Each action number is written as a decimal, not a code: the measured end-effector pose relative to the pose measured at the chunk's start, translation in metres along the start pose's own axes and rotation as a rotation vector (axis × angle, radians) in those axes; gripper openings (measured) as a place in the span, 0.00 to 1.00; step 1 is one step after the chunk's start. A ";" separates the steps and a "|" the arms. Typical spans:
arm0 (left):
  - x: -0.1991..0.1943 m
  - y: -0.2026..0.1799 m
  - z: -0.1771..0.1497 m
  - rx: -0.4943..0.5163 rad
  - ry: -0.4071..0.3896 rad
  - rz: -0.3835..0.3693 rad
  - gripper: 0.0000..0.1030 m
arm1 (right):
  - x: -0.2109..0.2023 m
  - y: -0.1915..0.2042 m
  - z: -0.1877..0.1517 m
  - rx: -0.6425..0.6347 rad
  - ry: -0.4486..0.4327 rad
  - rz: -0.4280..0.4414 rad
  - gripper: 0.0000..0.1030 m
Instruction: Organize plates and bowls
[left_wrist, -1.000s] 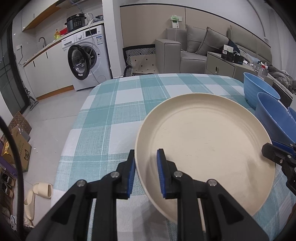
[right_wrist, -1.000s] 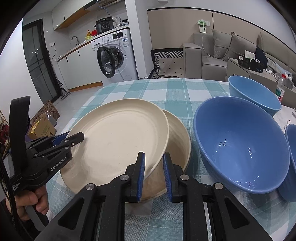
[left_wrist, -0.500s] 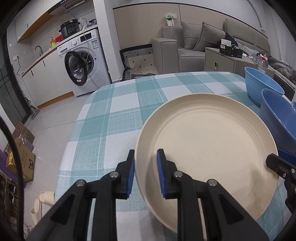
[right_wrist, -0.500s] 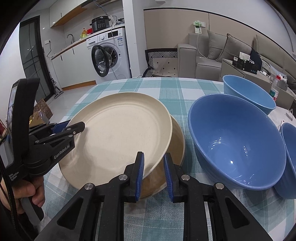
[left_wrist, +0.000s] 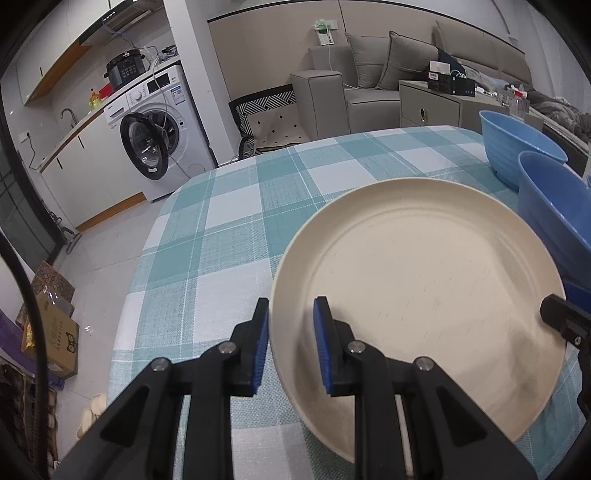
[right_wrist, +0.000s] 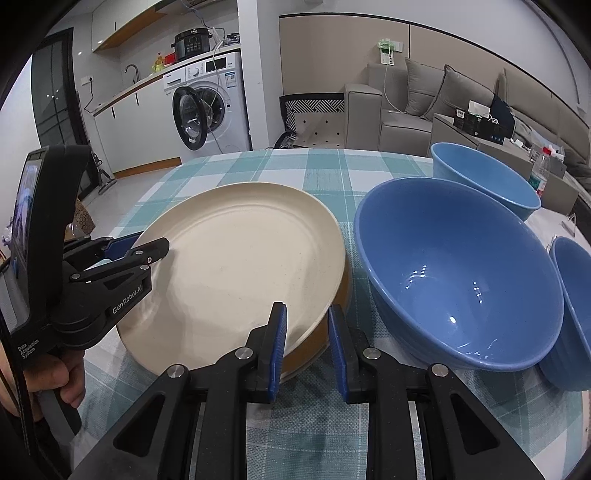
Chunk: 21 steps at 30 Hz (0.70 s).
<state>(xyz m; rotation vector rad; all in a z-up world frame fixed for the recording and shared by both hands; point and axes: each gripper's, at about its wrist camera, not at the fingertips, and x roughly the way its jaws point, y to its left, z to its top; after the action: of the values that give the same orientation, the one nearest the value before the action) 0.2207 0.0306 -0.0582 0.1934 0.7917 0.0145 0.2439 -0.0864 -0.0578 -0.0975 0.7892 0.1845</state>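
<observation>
Left wrist view: the left gripper (left_wrist: 290, 345) pinches the near rim of the cream plate (left_wrist: 417, 291), which looks stiff, light and matte; the rim suits gripping.

Right wrist view: the right gripper (right_wrist: 306, 341) straddles the stacked plates' edge, pads nearly together, glossy blue bowl (right_wrist: 458, 273) just right on the checked tabletop (right_wrist: 295, 166).

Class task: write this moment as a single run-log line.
left gripper: shut on upper cream round plate | right gripper: shut on lower cream plate | large blue bowl: beside plates

Each black claw (right_wrist: 306, 343) has blue ribbed pads (right_wrist: 277, 345), silver screws and white "GenRobot.AI" lettering.
</observation>
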 end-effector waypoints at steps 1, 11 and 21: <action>0.001 -0.002 0.000 0.007 0.004 0.002 0.20 | 0.000 0.000 0.000 -0.003 -0.001 -0.004 0.24; 0.004 -0.007 -0.003 0.027 0.017 0.006 0.23 | 0.008 -0.001 -0.004 -0.025 0.013 -0.034 0.24; 0.003 -0.004 -0.008 -0.003 0.031 -0.041 0.39 | 0.014 -0.006 -0.003 -0.035 0.028 -0.026 0.24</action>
<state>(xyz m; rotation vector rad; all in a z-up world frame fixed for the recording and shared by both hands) 0.2165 0.0281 -0.0668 0.1742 0.8264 -0.0197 0.2519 -0.0907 -0.0699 -0.1432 0.8128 0.1728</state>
